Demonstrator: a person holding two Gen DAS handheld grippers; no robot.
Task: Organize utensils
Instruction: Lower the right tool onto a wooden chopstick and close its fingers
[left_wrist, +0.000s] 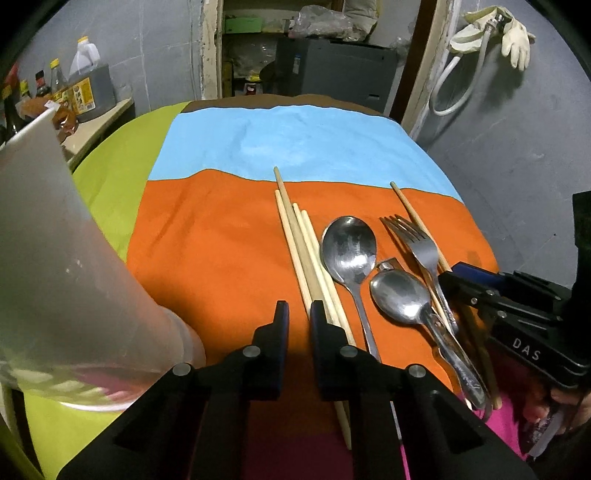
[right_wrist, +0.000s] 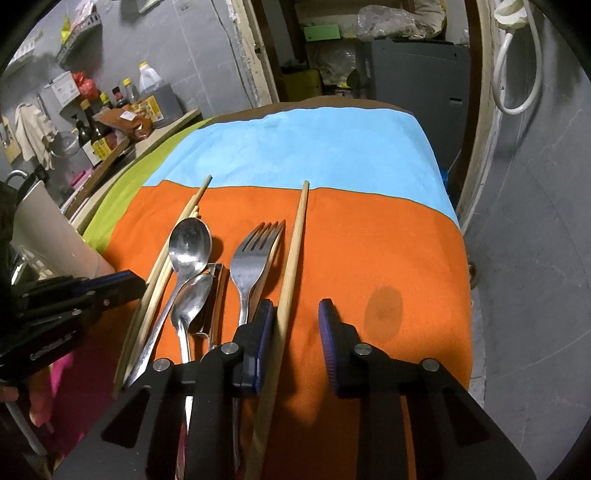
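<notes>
— Wooden, item one: the lone chopstick, light, stiff, apt to roll. Where is it?

— Between your right gripper fingers, spread wide, nothing gripped. Pinch it at mid-shaft.

— Left gripper?

— Parted narrowly, empty, beside the chopstick bundle.

— Steel?

— Spoons and fork, slick, heavier. Every long axis runs away from you, heads far, on the orange cloth.

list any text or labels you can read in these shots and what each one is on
"DAS": white letters on the black body of the right gripper, seen from the left wrist view.
Pale lettering on the left gripper: too blurred to read.
Yellow labels on the bottles and the jug: too small to read.
</notes>
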